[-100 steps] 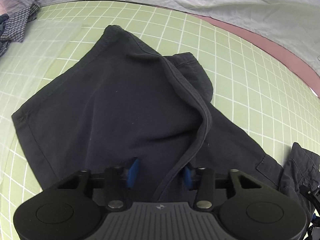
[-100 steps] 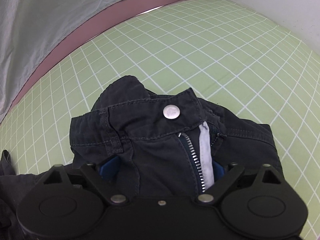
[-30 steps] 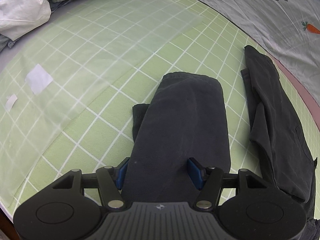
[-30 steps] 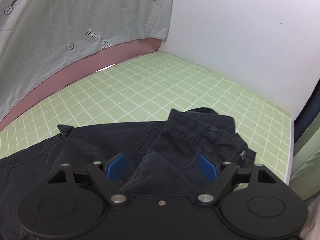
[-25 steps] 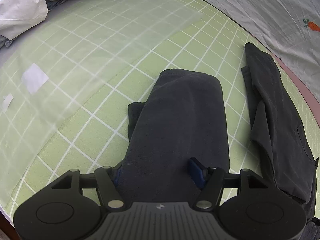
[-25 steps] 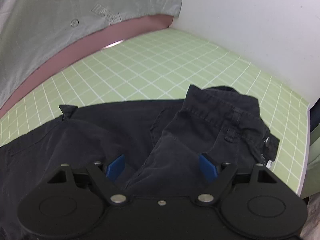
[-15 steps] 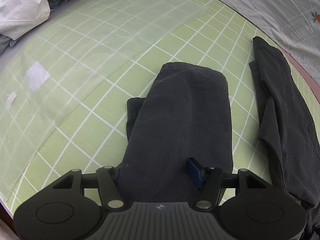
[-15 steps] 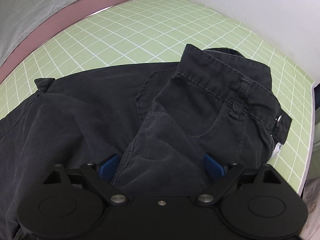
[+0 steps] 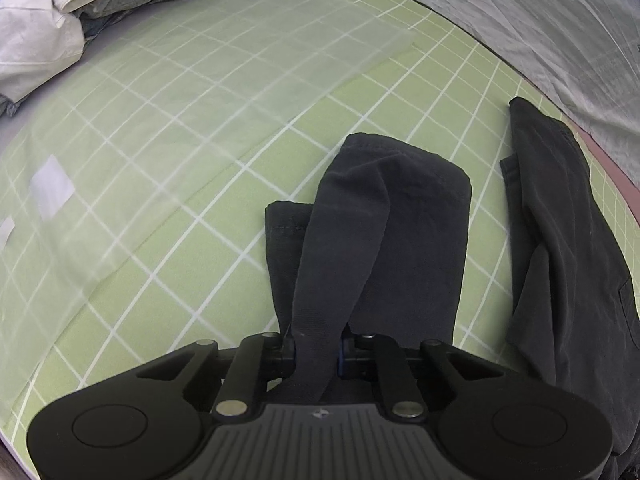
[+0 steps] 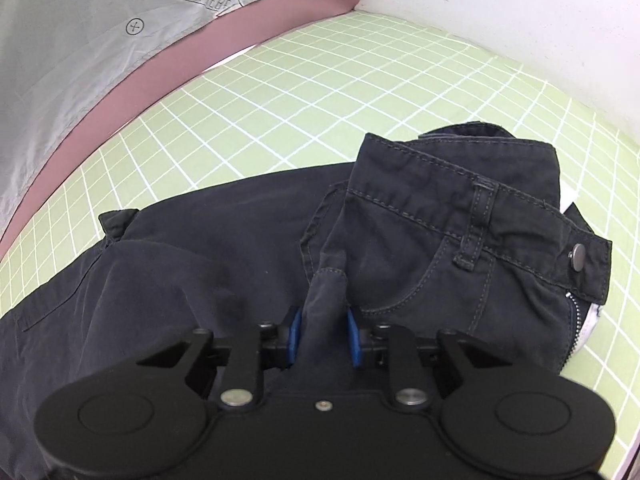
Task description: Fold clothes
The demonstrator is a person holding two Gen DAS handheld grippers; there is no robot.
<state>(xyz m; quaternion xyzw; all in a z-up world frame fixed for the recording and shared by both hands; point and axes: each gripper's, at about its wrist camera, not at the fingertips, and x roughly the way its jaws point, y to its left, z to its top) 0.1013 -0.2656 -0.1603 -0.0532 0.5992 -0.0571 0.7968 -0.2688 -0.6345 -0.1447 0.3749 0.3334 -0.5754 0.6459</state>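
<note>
Trousers (image 10: 460,248) run left-right, waistband rightward, both jaws clenched on their cloth.

i count one pair of dark trousers (image 10: 460,248) under my two tongs, one metal button (image 10: 577,251) right of my right tongs, two white tape patches (image 9: 52,192) left of my left tongs, and one clothes heap (image 9: 60,20) far ahead-left.

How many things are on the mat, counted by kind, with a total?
Dark trousers: 1
Clothes pile: 1
Grippers: 2, left and right, both shut on the trousers
Clear sheet: 1
Total: 5
</note>
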